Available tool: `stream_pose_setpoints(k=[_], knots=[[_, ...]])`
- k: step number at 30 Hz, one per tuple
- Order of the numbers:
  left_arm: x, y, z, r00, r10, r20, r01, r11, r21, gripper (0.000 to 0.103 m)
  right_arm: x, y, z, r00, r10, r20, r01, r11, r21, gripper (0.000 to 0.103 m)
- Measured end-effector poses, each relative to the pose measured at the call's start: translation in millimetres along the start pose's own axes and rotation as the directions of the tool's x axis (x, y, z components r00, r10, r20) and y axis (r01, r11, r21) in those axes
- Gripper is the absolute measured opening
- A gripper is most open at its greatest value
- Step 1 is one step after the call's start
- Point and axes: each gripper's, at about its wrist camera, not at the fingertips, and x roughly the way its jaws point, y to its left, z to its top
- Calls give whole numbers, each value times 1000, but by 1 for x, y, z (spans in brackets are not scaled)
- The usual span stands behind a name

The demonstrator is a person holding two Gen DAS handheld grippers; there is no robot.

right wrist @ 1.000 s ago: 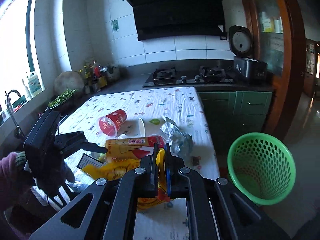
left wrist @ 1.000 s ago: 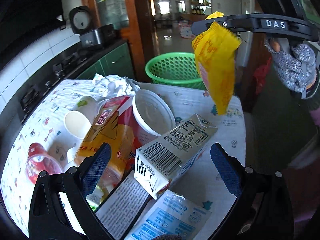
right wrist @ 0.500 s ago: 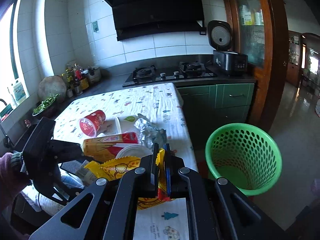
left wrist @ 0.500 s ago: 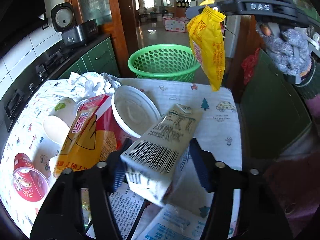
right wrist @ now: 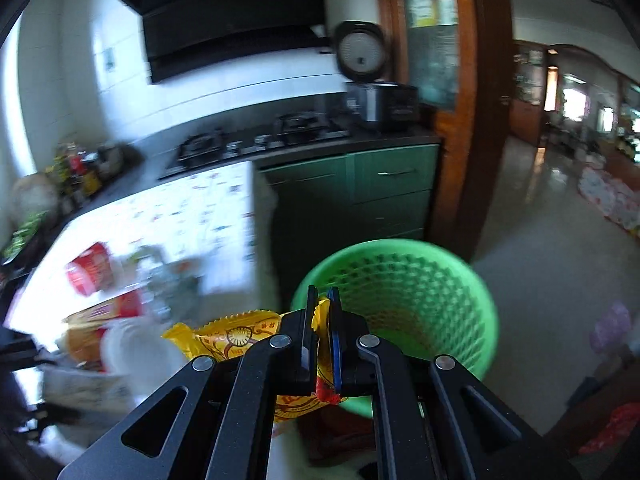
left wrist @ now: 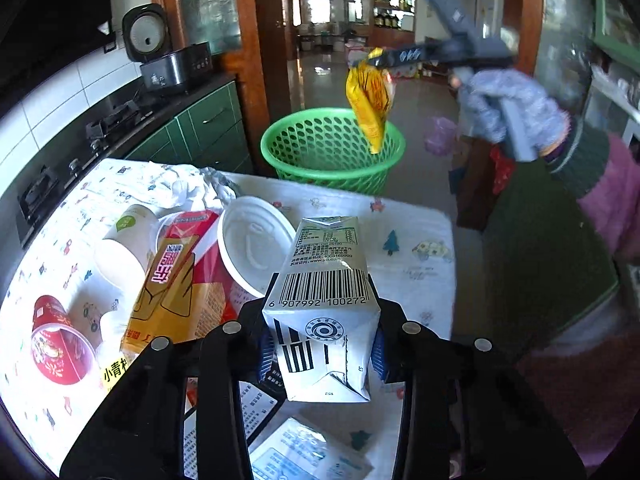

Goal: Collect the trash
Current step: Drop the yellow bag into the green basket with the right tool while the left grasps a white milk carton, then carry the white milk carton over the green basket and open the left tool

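A white milk carton with a barcode is held clear of the table between the blue pads of my left gripper. Its jaws are closing, and the pads press on both sides of the carton. My right gripper is shut on a yellow snack wrapper. In the left wrist view that wrapper hangs from the right gripper above the rim of the green mesh basket. In the right wrist view the basket lies directly ahead, on the floor past the table end.
The patterned tablecloth carries a white bowl, an orange-red snack bag, a paper cup, a red cup and crumpled paper. A gloved hand holds the right gripper. Green cabinets flank the basket.
The left jaws went from wide apart to closed on the carton, which now stands straighter between them. The right gripper swung the wrapper off the table to above the basket.
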Motion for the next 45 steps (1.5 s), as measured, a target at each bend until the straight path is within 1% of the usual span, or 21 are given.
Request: stream_pose_setpoints(k=[4,7,8,9,11,12,13,15,17,22,24,25,29,33,35,38,42,43,44,45], knots=[[-7,2,17,999,7,33,-6,999,-42,37,28,-25,2,998,-58,-18,59,998,37,6],[-6,2,31,998,21,54,-18,998,-61,37,53,-42,1,993,-115,-39,116,992,43,6],[-4,2,36,998,23,58,-19,997,-68,37,60,-48,0,991,-121,-49,123,991,48,7],[-2,3,41,998,23,62,-19,997,-75,37,65,-53,0,991,-122,-58,125,990,58,11],[6,4,54,997,26,69,-20,995,-96,37,76,-64,-3,989,-128,-69,133,988,73,15],[10,5,60,997,24,72,-16,994,-104,37,80,-68,-4,989,-133,-71,138,987,80,19],[15,5,65,997,24,74,-16,994,-109,37,82,-73,-6,990,-124,-72,131,987,91,22],[26,4,78,997,23,76,-14,993,-118,37,83,-82,-9,989,-129,-69,136,985,104,38],[37,3,89,997,20,75,-10,991,-131,37,82,-88,-12,991,-116,-63,122,986,111,42],[72,-1,117,999,14,47,-7,989,-148,37,67,-96,-21,992,-117,-44,121,988,99,50],[87,-1,127,1000,-2,30,7,986,-165,37,56,-97,-26,992,-126,-32,128,987,94,60],[94,-1,132,1000,-2,26,6,985,-170,37,50,-98,-28,992,-123,-26,125,988,94,62],[127,-6,149,1000,26,-7,-27,985,-169,37,23,-100,-40,993,-121,16,119,988,95,71],[163,-7,163,999,30,-43,-38,979,-201,37,-2,-100,-55,992,-116,45,112,990,90,74],[177,-8,168,999,11,-42,-20,974,-224,37,-14,-101,-64,992,-111,57,105,990,94,74],[197,-10,173,998,-9,-54,-5,967,-256,38,-25,-105,-74,991,-114,66,106,988,113,76],[219,-14,179,997,-7,-82,-16,960,-278,38,-32,-106,-85,991,-117,59,110,987,118,76],[222,-15,179,996,-9,-85,-16,959,-283,40,-33,-107,-88,991,-121,56,114,987,118,76],[223,-15,178,996,-16,-85,-9,957,-291,50,-34,-107,-90,991,-120,54,113,986,119,76],[224,-15,178,996,-22,-84,-5,952,-306,56,-35,-108,-92,992,-119,50,113,986,121,77]])
